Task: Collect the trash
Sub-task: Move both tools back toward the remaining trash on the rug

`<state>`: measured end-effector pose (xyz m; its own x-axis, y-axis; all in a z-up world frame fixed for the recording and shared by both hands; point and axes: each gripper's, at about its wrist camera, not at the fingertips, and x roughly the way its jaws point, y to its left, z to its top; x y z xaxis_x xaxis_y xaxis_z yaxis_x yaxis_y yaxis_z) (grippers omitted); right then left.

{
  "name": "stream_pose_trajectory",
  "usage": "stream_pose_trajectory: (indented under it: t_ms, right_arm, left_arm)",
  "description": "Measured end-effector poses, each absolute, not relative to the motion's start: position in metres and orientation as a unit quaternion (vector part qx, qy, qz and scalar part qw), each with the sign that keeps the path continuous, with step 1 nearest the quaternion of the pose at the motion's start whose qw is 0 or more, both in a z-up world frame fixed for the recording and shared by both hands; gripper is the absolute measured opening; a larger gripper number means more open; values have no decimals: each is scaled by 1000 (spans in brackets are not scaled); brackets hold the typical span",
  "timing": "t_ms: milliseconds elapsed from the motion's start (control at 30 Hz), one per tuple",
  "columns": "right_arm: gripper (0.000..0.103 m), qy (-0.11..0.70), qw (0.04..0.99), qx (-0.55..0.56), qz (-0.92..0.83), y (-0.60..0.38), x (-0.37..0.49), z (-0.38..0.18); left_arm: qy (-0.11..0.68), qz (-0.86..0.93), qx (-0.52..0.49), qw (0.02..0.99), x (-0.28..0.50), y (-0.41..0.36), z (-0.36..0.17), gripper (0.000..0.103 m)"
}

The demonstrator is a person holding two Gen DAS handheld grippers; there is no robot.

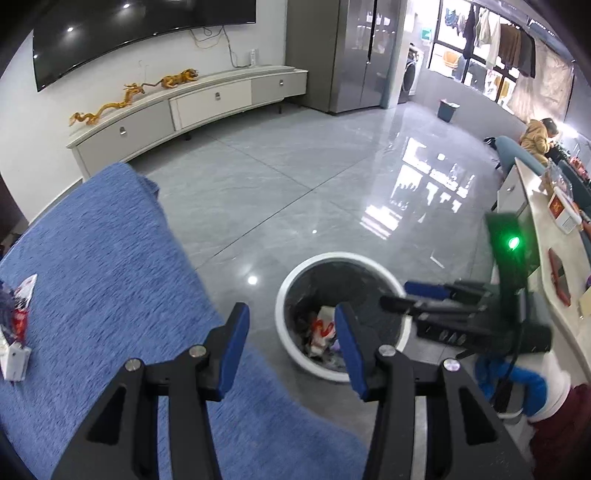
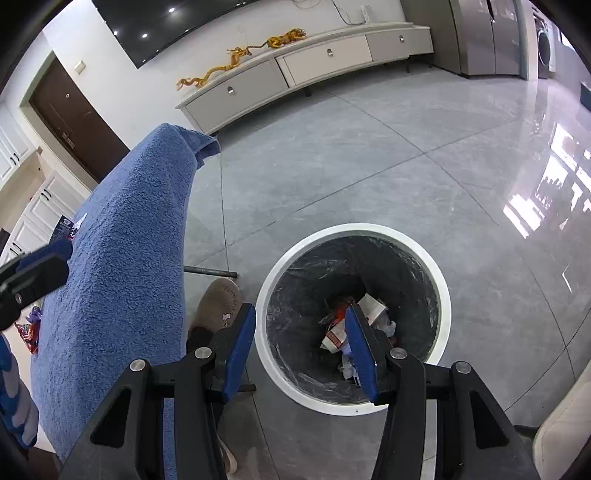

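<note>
The left gripper point(image 1: 291, 347) and the right gripper point(image 2: 301, 349) both have their fingers apart, holding nothing. Just past them a white bin point(image 2: 445, 295) stands on the grey floor point(image 2: 369, 166), right of a blue blanket point(image 2: 125, 240). Trash point(image 2: 364, 325) lies inside the bin.

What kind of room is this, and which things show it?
Probably a home living room: a large wall television, a long low cabinet beneath it, and a bin on the tiled floor.

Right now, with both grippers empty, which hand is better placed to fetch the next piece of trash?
Left, probably. The left gripper hangs open over the blue cloth, where wrappers lie; the right gripper hangs open above the bin.
</note>
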<state>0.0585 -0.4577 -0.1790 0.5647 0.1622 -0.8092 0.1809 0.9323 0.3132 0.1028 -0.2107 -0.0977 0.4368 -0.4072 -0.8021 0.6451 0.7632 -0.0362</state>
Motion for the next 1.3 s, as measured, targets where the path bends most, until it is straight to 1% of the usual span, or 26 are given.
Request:
stream_pose_trajectory:
  t_ms: [267,567,767,967,1067,1133,1200,1300]
  right_arm:
    - [50,438,883,170,4,-447,53,-150]
    - [50,395,905,149,46,-409,50,-103]
    - [50,382,912,119,90,-365,56,-73]
    - [51,377,914,75,133,-313,68,-49]
    - [52,379,911,52,151,-286,77,-39]
    - [55,377,911,40,163,-267,83,-32]
    - [56,376,909,27,178,-249,90,-25]
    - [61,380,902,12,204,-215,103,-19]
  left_arm:
    - [412,-270,131,861,94,-163,-92,46]
    - [381,-218,105,892,72,-91,-64,46]
    - [364,-166,87,913,61,-21,-51,46]
    - [353,-90,60,929,44,70,-47,47]
    - [348,-48,46,935,36,122,-47,58]
    - [346,-25,39,937,34,153,-48,59]
    - [345,-2,28,938,33,184,-50,64]
    - [347,3,-1,938,34,223,-56,66]
